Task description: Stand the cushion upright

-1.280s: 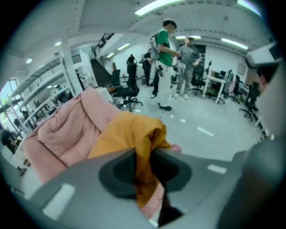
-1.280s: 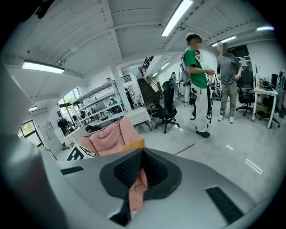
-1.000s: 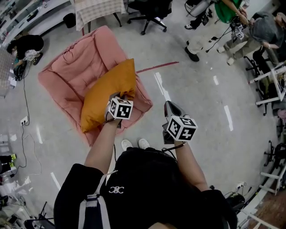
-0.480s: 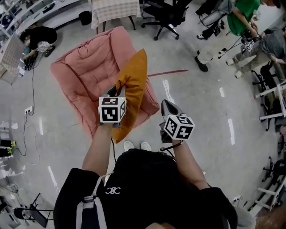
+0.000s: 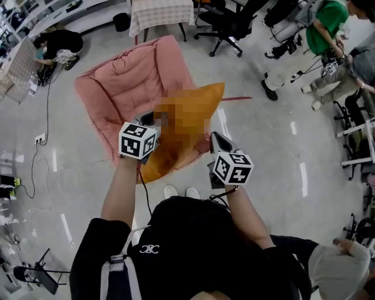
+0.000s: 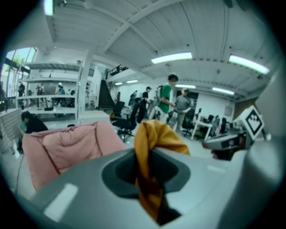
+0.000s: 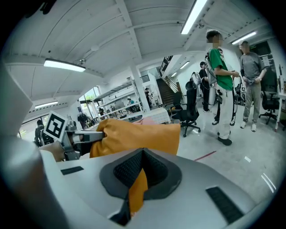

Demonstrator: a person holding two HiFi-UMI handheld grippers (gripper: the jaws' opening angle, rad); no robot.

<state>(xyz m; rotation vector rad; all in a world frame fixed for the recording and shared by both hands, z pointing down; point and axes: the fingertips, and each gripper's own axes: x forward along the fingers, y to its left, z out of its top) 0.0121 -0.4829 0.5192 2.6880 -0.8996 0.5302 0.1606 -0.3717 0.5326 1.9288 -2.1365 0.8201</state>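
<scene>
An orange cushion (image 5: 167, 161) hangs in the air over a pink floor seat (image 5: 135, 76), held between both grippers. In the head view my left gripper (image 5: 150, 119) is at its left edge and my right gripper (image 5: 215, 139) at its right edge. The left gripper view shows my left gripper (image 6: 145, 174) shut on a bunched fold of the orange cushion (image 6: 156, 134). My right gripper (image 7: 138, 174) is likewise shut on a strip of the cushion (image 7: 138, 134), with the left gripper in sight behind it. A mosaic patch hides the cushion's middle.
The pink seat lies on a grey floor with a red tape line (image 5: 237, 98). Office chairs (image 5: 225, 23) and a cloth-covered table (image 5: 161, 13) stand beyond it. People stand at the right (image 5: 325, 26) and one crouches at the far left (image 5: 58, 44). Cables (image 5: 44, 135) run along the left.
The left gripper has raised the cushion off the pink seat. The cushion swung from lying flat to hanging edge-on, then broadside. The right gripper moved left onto its right edge.
</scene>
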